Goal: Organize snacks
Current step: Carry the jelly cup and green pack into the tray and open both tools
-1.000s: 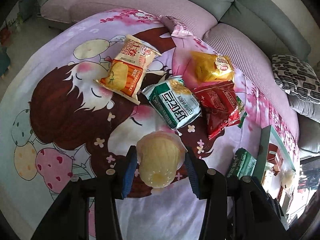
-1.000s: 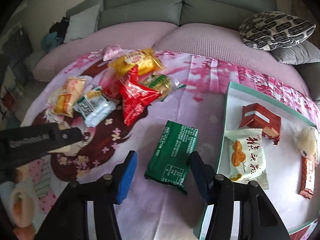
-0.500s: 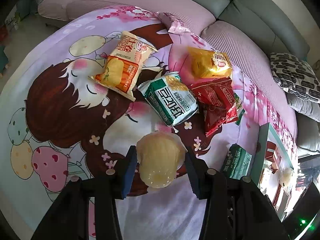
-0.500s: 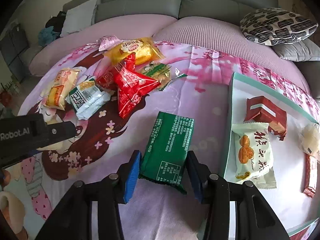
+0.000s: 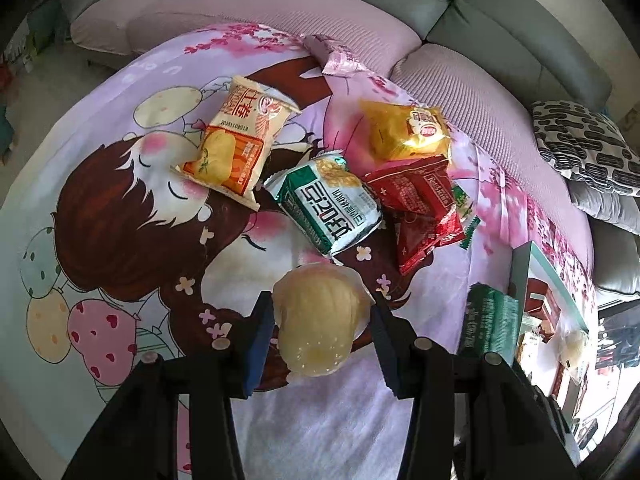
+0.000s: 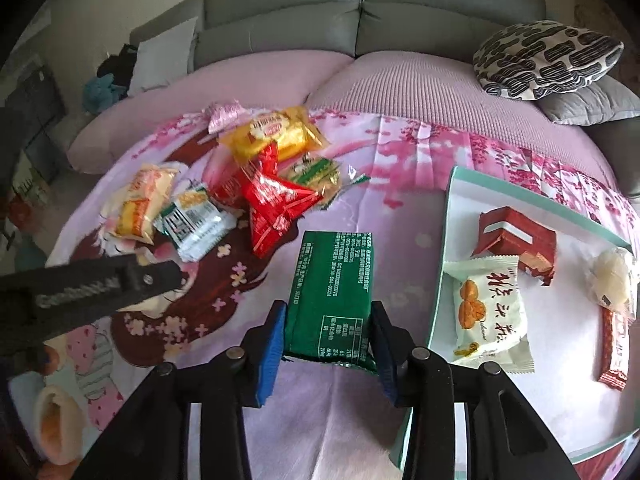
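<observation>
My left gripper (image 5: 320,312) is shut on a pale yellow wrapped cake (image 5: 316,320) and holds it above the cartoon blanket. My right gripper (image 6: 328,312) is shut on a green snack packet (image 6: 332,292), whose far end rests on the blanket. A white tray with a teal rim (image 6: 448,216) lies to the right; it holds a red box (image 6: 516,240), a white pastry packet (image 6: 488,308), a clear wrapped cake (image 6: 608,276) and a red bar (image 6: 616,352). A pile of snack bags (image 5: 332,200) lies beyond the left gripper.
The pile has an orange bag (image 5: 236,144), a green-white bag (image 5: 332,208), red bags (image 5: 420,208), a yellow bag (image 5: 404,128) and a pink packet (image 5: 332,56). A grey sofa (image 6: 360,20) and a patterned cushion (image 6: 544,56) lie behind. The left gripper's body (image 6: 80,296) shows at left.
My right gripper moved forward around the green packet and closed on it. My left gripper kept hold of the cake and drifted slightly.
</observation>
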### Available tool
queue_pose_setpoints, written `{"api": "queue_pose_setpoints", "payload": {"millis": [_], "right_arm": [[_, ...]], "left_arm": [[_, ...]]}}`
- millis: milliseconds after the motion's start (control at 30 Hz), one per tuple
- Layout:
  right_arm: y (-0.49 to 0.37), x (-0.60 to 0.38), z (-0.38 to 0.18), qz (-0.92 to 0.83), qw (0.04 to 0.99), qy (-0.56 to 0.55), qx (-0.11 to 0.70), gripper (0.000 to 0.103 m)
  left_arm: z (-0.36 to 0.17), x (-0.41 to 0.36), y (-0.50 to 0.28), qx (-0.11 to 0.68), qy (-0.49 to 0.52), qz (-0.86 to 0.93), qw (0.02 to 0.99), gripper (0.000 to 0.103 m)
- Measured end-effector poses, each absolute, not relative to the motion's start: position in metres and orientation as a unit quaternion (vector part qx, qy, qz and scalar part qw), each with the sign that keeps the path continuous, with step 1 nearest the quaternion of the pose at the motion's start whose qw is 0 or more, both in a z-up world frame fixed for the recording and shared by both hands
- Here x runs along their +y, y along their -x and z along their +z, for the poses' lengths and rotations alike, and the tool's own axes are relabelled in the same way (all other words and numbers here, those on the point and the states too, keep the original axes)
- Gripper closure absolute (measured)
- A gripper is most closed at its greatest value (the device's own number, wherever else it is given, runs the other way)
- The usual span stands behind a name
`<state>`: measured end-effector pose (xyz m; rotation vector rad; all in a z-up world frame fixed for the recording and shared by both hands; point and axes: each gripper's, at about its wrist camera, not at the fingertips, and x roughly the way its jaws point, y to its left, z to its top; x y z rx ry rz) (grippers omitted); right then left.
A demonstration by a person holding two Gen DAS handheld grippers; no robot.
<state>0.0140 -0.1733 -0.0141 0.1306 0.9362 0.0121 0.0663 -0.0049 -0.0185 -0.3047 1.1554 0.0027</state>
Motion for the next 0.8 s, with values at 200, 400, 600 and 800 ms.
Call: {"api": "queue_pose_setpoints", "payload": {"millis": [200,400,600,800], "right_arm": [[-0.004,-0.187,0.0,-0.008,0.897,-0.079,0.436,0.06],[0.015,-0.232,0.013,-0.059,0.899,-0.111,0.419,0.06],[0.045,-0.304,0.017,-0.168,0.88,-0.153,0.417,0.06],[0.075,-0.353,0.02,-0.23,0.861,-0.189,0.412,0.06]], "left_arm": [[-0.009,-0.022,-0.061,0.532,0.125,-0.01,0.837,0.054],[0.003,-0.061,-0.052,0.515,0.085,-0.058,0.851,0.054],[0.01,-0.109,-0.038,0.503,0.039,-0.122,0.855,0.054],[0.009,-0.159,-0.019,0.502,-0.004,-0.186,0.845,0.054]]}}
